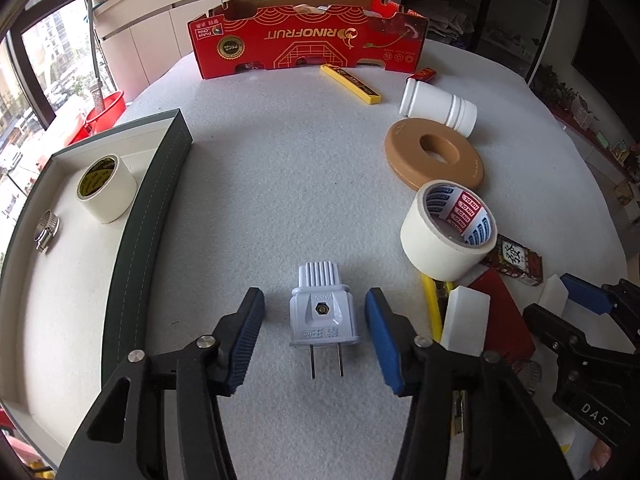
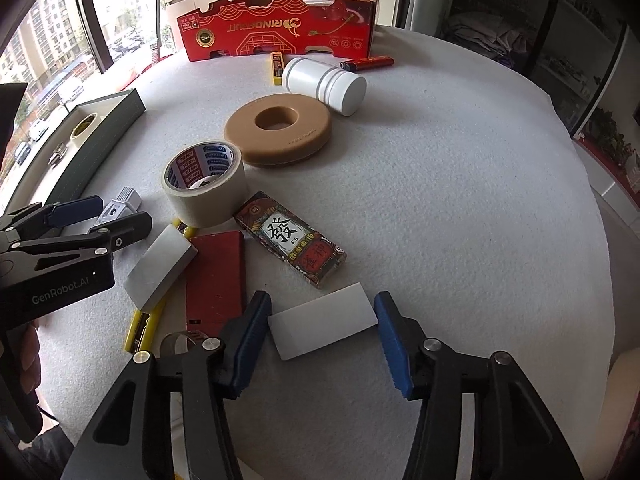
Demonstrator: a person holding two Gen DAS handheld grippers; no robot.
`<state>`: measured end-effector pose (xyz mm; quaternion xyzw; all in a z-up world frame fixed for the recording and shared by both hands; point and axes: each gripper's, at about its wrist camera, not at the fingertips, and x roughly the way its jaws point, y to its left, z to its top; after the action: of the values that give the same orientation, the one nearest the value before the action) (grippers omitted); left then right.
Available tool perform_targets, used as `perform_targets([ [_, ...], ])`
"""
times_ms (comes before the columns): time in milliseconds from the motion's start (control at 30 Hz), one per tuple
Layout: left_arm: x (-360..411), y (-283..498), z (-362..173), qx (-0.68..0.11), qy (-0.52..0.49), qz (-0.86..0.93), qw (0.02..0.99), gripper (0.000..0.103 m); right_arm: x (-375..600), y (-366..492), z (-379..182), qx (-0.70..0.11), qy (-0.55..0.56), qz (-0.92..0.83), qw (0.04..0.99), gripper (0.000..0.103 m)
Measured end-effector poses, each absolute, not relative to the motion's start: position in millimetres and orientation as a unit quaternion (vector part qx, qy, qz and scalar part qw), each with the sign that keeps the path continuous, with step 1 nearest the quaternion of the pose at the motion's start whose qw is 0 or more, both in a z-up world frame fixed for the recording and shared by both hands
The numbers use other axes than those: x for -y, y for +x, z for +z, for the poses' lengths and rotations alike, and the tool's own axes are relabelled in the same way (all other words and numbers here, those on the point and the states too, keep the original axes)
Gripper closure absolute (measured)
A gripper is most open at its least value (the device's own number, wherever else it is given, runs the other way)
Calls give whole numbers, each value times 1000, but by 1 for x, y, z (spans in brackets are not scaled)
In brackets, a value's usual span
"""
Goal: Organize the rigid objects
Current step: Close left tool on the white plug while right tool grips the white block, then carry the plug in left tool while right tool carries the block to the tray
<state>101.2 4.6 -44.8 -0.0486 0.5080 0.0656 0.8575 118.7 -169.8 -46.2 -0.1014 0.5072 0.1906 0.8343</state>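
My left gripper (image 1: 316, 320) is open, its jaws on either side of a white two-pin plug (image 1: 322, 312) that lies on the table, prongs toward me. My right gripper (image 2: 322, 322) is open, its jaws around a flat white block (image 2: 322, 326) lying on the table, touching or nearly so. The left gripper (image 2: 100, 216) also shows in the right wrist view with the plug (image 2: 120, 204) between its jaws. The dark green tray (image 1: 148, 216) on the left holds a tape roll (image 1: 106, 188) and a metal hose clamp (image 1: 46, 230).
A tape roll (image 2: 206, 184), a tan ring (image 2: 278, 130), a white cylinder (image 2: 324, 84), a printed box (image 2: 290, 240), a red case (image 2: 216, 276), a second white block (image 2: 160, 266) and a yellow cutter (image 1: 350, 82) lie on the table. A red cardboard box (image 1: 308, 42) stands at the back.
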Motion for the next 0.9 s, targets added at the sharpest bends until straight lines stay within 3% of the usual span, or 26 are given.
perform_targets([
  [33,-4,100,-44,-509,-49,60,857,69,172,118,-46,-509,-97,185,835,48],
  [333,7,72,-30,-508,-69,19,858,68,201,101,-27,-509,-23,160,845,48],
  [900,24,34,50,-431,-71,-40,898,68,191,77,31,-478,15,195,856,48],
])
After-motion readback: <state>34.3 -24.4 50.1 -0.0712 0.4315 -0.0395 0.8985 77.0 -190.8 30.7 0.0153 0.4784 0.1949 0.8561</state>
